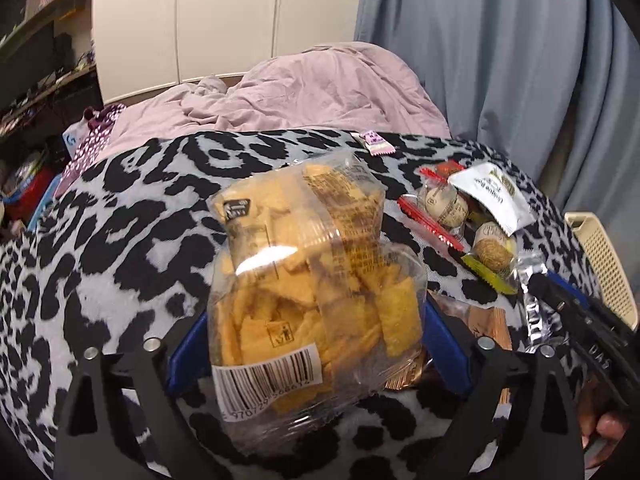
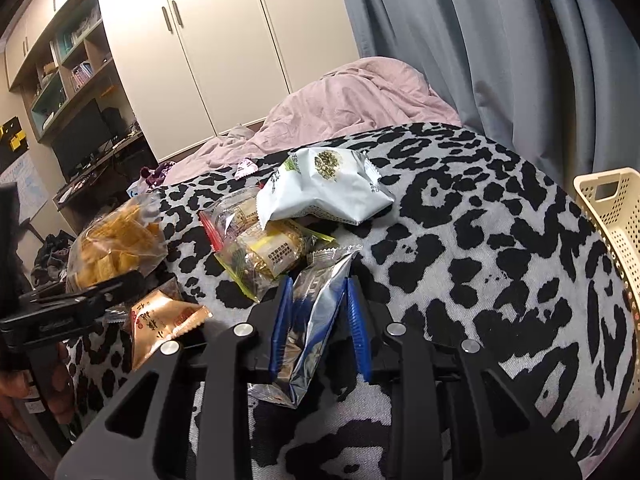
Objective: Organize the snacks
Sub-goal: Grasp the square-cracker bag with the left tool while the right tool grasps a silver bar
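Observation:
My left gripper (image 1: 316,336) is shut on a clear bag of yellow crackers (image 1: 304,280) and holds it upright over the leopard-print blanket (image 1: 120,240). The bag also shows at the left of the right wrist view (image 2: 112,248). My right gripper (image 2: 320,300) is shut on a silver foil snack packet (image 2: 312,328), also seen at the right of the left wrist view (image 1: 534,300). A pile of snacks lies between: a white packet (image 2: 324,188), wrapped round cakes (image 2: 260,252) and an orange packet (image 2: 164,320).
A cream perforated basket (image 2: 616,224) stands at the right edge of the bed. A small pink packet (image 1: 374,142) lies farther back. A rumpled pink duvet (image 1: 312,92), grey curtain and white wardrobe are behind. A desk and shelves are on the left.

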{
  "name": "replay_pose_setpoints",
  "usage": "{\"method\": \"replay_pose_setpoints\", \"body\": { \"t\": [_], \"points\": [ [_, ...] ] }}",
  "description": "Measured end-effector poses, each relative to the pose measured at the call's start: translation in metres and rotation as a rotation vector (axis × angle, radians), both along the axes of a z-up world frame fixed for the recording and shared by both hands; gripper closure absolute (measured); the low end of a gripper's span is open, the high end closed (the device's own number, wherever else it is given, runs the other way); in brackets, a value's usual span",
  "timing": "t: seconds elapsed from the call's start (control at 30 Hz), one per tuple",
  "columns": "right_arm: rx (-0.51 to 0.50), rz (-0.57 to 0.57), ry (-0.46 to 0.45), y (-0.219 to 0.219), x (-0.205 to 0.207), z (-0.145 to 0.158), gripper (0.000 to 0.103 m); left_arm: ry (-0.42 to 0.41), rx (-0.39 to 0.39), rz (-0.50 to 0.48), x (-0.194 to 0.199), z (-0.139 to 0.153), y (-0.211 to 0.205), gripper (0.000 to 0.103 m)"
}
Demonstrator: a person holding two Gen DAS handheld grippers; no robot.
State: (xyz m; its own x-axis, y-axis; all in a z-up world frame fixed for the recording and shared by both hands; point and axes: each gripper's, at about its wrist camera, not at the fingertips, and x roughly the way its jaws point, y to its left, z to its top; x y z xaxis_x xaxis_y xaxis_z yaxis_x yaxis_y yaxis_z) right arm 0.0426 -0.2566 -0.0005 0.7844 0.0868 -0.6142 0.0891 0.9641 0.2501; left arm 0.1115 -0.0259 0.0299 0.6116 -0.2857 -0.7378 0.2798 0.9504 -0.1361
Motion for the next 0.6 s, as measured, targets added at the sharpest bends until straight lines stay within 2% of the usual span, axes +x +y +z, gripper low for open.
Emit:
{"method": "replay_pose_setpoints", "body": {
  "t": [0.3, 0.37, 0.4, 0.6],
  "points": [
    [0.009, -0.008, 0.007, -0.004, -0.002, -0.003, 0.066, -0.016, -0.029, 0.036, 0.007, 0.01, -0.001, 0.006],
    [0.007, -0.004, 0.013, -0.003, -0.001, -0.004, 0.046, -0.006, -0.033, 0.046, 0.013, 0.011, -0.002, 0.006],
    [0.008, 0.001, 0.01, -0.002, -0.001, -0.004, 0.045, -0.006, -0.035, 0.049, 0.015, 0.011, -0.002, 0.006],
    [-0.049, 0.01, 0.011, 0.008, 0.001, -0.005, 0.044, 0.022, -0.011, 0.06, 0.033, -0.003, -0.006, 0.007]
  ]
}}
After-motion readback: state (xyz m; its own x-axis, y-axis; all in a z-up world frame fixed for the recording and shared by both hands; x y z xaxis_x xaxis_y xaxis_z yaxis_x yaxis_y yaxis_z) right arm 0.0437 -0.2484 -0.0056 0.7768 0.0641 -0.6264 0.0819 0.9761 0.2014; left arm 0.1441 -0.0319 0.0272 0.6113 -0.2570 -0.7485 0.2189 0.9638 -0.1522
